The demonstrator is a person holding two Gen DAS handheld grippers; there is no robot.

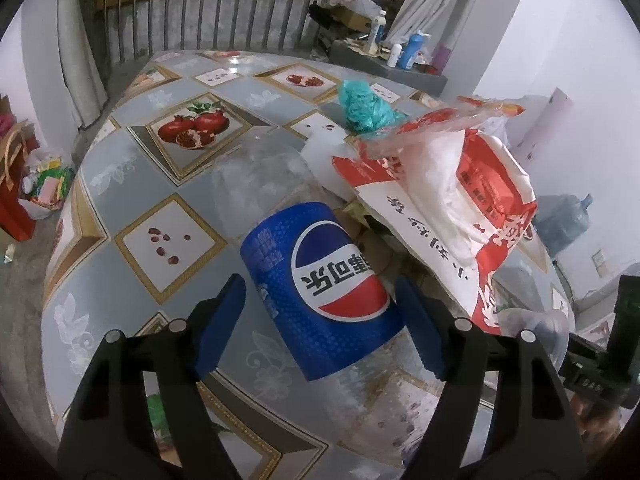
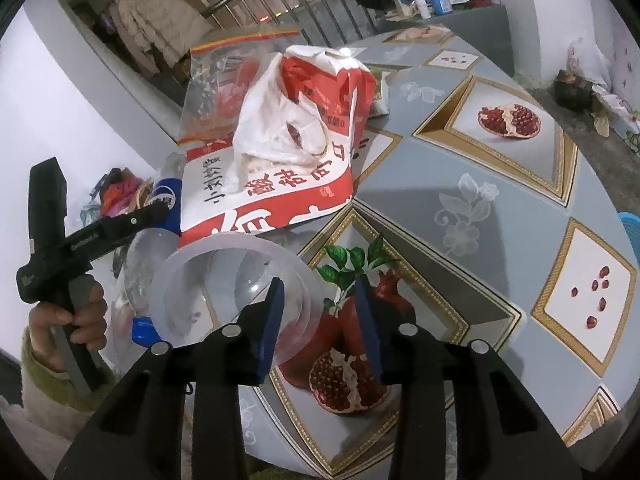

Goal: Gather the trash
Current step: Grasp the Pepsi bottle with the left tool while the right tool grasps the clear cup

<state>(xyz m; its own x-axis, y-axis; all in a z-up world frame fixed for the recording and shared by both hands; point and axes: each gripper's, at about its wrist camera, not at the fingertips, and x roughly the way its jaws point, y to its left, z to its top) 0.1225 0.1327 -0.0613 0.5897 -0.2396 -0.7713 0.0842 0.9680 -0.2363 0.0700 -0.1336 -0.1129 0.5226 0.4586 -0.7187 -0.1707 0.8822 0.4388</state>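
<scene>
Pepsi bottle [image 1: 320,292] lying between left gripper [image 1: 320,320] spread jaws.

Both tools share one build: the left gripper [image 1: 320,320] and right gripper [image 2: 320,320] have black plastic arms, silver round pivot pins and blue pads [image 1: 222,320]. The person's bare-skinned left hand [image 2: 76,320] emerges from a fuzzy olive-green sleeve [image 2: 44,384].
</scene>
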